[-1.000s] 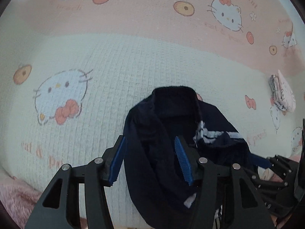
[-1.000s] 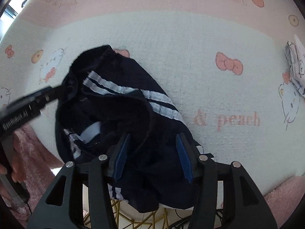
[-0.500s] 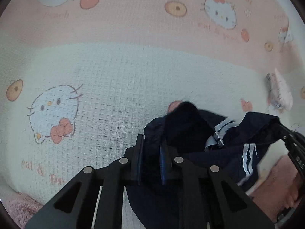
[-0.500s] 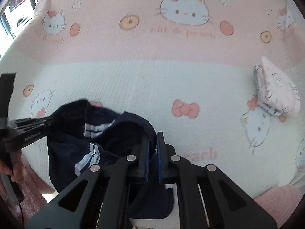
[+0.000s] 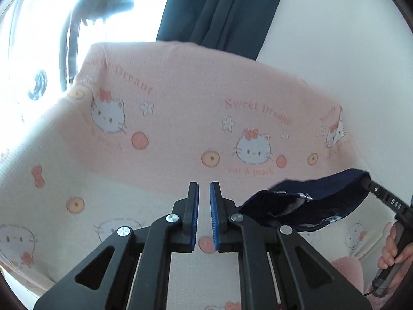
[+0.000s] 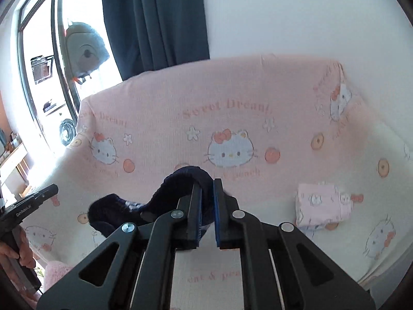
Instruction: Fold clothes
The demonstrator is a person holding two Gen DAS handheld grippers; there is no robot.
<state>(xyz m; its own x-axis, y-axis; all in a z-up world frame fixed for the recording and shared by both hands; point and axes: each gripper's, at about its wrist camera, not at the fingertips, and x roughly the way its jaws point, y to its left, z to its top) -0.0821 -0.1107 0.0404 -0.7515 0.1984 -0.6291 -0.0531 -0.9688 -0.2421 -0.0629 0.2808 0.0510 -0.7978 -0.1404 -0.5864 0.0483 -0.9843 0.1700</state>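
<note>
A dark navy garment with white stripes (image 5: 307, 206) hangs in the air above the sofa. My right gripper (image 6: 206, 186) is shut on the garment's edge (image 6: 188, 178), and the rest of it droops to the left (image 6: 111, 209). In the left wrist view the right gripper's tip (image 5: 371, 183) holds the garment's far end up. My left gripper (image 5: 204, 193) has its jaws nearly closed with a narrow gap, and I see no cloth between its pads; the garment lies just right of it.
The sofa is covered by a pink and white Hello Kitty blanket (image 6: 232, 118). A folded pink garment (image 6: 322, 204) lies on the seat at the right. A dark curtain (image 6: 155, 20) and a bright window (image 6: 38, 64) are behind.
Both grippers closed on the garment and rose from the seat, tilting up toward the sofa back. The garment lifted off the blanket. It no longer shows between the left gripper's pads.
</note>
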